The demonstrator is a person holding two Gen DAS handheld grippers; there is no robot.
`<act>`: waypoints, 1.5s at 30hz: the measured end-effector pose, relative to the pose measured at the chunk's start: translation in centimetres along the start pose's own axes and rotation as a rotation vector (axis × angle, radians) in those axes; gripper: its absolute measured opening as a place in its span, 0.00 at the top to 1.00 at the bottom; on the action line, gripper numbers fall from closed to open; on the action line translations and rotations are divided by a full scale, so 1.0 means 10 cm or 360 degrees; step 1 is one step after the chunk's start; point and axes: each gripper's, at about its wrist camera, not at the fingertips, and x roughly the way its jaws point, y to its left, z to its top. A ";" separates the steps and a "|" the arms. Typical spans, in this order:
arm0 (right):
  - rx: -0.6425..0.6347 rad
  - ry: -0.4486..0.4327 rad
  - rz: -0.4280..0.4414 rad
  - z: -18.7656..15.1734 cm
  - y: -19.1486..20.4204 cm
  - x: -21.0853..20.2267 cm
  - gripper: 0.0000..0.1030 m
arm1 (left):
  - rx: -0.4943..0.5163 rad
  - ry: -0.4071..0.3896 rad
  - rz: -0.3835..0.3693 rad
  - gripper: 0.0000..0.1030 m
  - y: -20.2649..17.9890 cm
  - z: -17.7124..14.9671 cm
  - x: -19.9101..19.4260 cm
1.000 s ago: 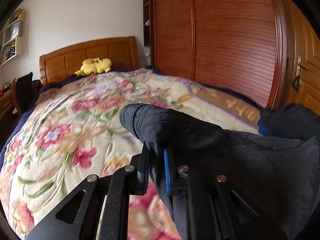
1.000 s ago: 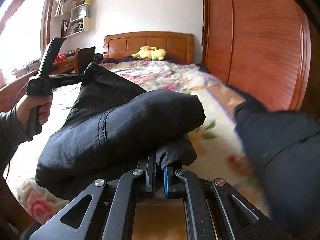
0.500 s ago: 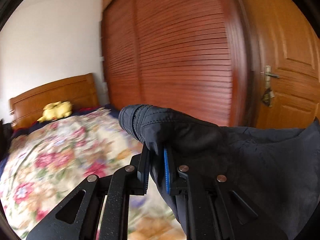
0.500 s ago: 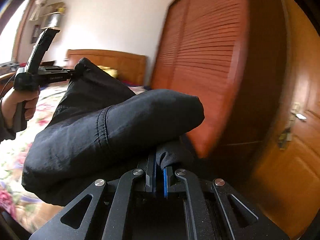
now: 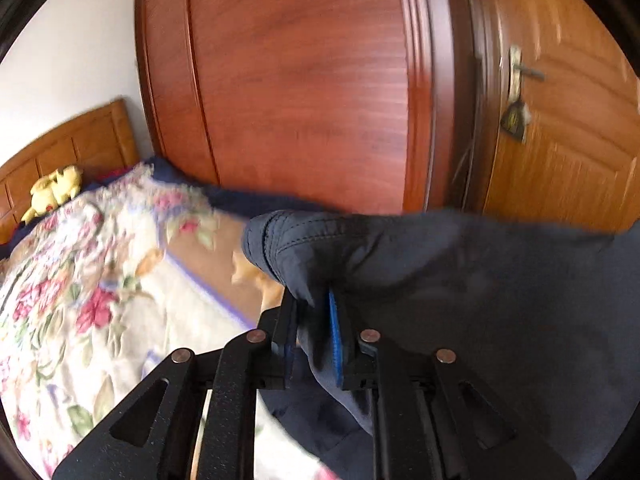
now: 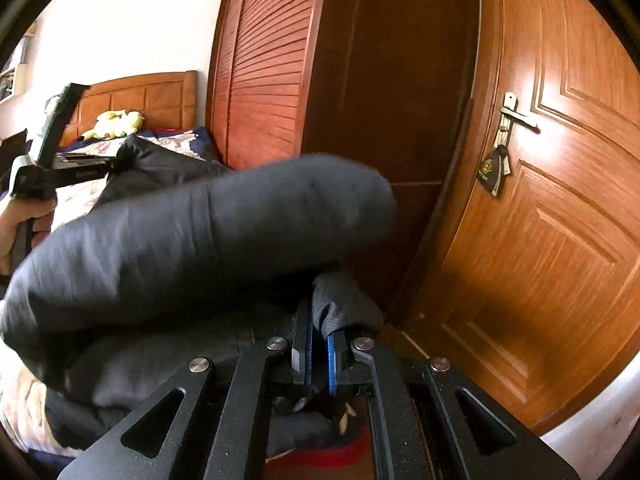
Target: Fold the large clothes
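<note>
A large dark navy garment [image 5: 460, 280] hangs in the air between both grippers. My left gripper [image 5: 314, 320] is shut on a stitched hem edge of it, and the cloth drapes away to the right. In the right wrist view my right gripper [image 6: 319, 344] is shut on another bunched edge, with a thick roll of the garment [image 6: 200, 248] lying across its fingers. The left gripper [image 6: 60, 160] shows at the far left there, held in a person's hand [image 6: 16, 224] and clamped on the cloth's far end.
A bed with a floral quilt [image 5: 80, 300] lies to the left, a yellow plush toy [image 5: 54, 192] by its wooden headboard. A red-brown slatted wardrobe [image 6: 264, 60] stands ahead, and a wooden door [image 6: 560, 200] with a metal handle [image 6: 516, 114] is on the right.
Both grippers have swung to the right with the garment, away from the bed and toward the wardrobe and door. Both grips on the cloth have held.
</note>
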 end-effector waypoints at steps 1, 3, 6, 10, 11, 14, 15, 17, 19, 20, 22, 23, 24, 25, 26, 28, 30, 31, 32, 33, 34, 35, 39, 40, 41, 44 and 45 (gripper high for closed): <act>0.0003 0.0008 -0.0016 0.00 -0.05 0.02 0.94 | -0.0009 0.0013 -0.0027 0.85 0.04 -0.03 0.00; 0.0029 0.0022 -0.0033 0.03 -0.11 0.05 0.91 | -0.0035 0.0010 -0.0095 0.81 0.12 -0.12 -0.07; 0.0067 0.0028 -0.0072 0.12 -0.08 -0.05 0.80 | 0.0009 0.0001 -0.0129 0.70 0.08 -0.21 -0.25; 0.0104 -0.0033 -0.0114 0.10 0.01 -0.21 0.47 | 0.0056 -0.0066 -0.0205 0.57 0.04 -0.37 -0.62; 0.0097 -0.0071 -0.0119 0.10 0.06 -0.32 0.44 | 0.0068 -0.0090 -0.0223 0.57 0.04 -0.43 -0.74; 0.0089 -0.0144 -0.0089 0.10 0.24 -0.62 0.35 | 0.0129 -0.0145 -0.0225 0.40 0.01 -0.61 -1.13; 0.0092 -0.0165 -0.0067 0.10 0.31 -0.71 0.34 | 0.0141 -0.0162 -0.0228 0.34 0.01 -0.66 -1.25; 0.0091 -0.0196 -0.0012 0.08 0.47 -0.87 0.32 | 0.0148 -0.0205 -0.0228 0.23 0.04 -0.77 -1.50; 0.0095 -0.0213 0.0060 0.07 0.62 -0.98 0.30 | 0.0143 -0.0218 -0.0231 0.21 0.08 -0.83 -1.67; 0.0096 -0.0215 0.0098 0.06 0.68 -1.03 0.29 | 0.0142 -0.0219 -0.0218 0.20 0.11 -0.87 -1.76; 0.0085 -0.0219 0.0146 0.04 0.82 -1.11 0.29 | 0.0147 -0.0225 -0.0180 0.19 0.15 -0.98 -1.97; 0.0078 -0.0223 0.0167 0.04 0.90 -1.14 0.29 | 0.0151 -0.0228 -0.0162 0.19 0.15 -1.02 -2.03; 0.0072 -0.0224 0.0191 0.03 0.96 -1.17 0.28 | 0.0157 -0.0237 -0.0133 0.19 0.17 -1.07 -2.12; 0.0068 -0.0223 0.0214 -0.01 0.99 -1.20 0.28 | 0.0155 -0.0242 -0.0113 0.19 0.20 -1.12 -2.21; 0.0059 -0.0220 0.0239 -0.02 1.06 -1.22 0.27 | 0.0148 -0.0246 -0.0103 0.19 0.23 -1.13 -2.25; 0.0040 -0.0215 0.0279 -0.03 1.15 -1.22 0.26 | 0.0124 -0.0256 -0.0067 0.18 0.31 -1.22 -2.39; 0.0016 -0.0205 0.0345 -0.06 1.28 -1.25 0.25 | 0.0096 -0.0253 -0.0017 0.15 0.41 -1.36 -2.55; 0.0011 -0.0205 0.0365 -0.07 1.31 -1.22 0.24 | 0.0084 -0.0253 -0.0006 0.15 0.46 -1.42 -2.60; 0.0001 -0.0204 0.0396 -0.06 1.38 -1.17 0.24 | 0.0068 -0.0256 0.0011 0.15 0.52 -1.50 -2.67; -0.0010 -0.0202 0.0423 -0.09 1.45 -1.21 0.23 | 0.0057 -0.0257 0.0026 0.15 0.57 -1.57 -2.71; -0.0023 -0.0195 0.0443 -0.10 1.54 -1.22 0.22 | 0.0043 -0.0259 0.0045 0.15 0.63 -1.64 -2.75; -0.0034 -0.0194 0.0468 -0.11 1.64 -1.22 0.22 | 0.0025 -0.0259 0.0063 0.15 0.69 -1.72 -2.78; -0.0051 -0.0199 0.0603 -0.15 2.02 -1.14 0.22 | -0.0080 -0.0277 0.0171 0.15 1.00 -2.06 -2.87; -0.0053 -0.0201 0.0635 -0.17 2.11 -1.14 0.22 | -0.0115 -0.0271 0.0194 0.15 1.09 -2.15 -2.88; -0.0053 -0.0202 0.0670 -0.19 2.20 -1.11 0.22 | -0.0133 -0.0265 0.0211 0.15 1.15 -2.21 -2.88; -0.0081 -0.0189 0.0758 -0.21 2.40 -1.04 0.22 | -0.0192 -0.0230 0.0273 0.15 1.38 -2.41 -2.85; -0.0094 -0.0190 0.0770 -0.22 2.49 -1.04 0.22 | -0.0207 -0.0224 0.0291 0.15 1.44 -2.46 -2.85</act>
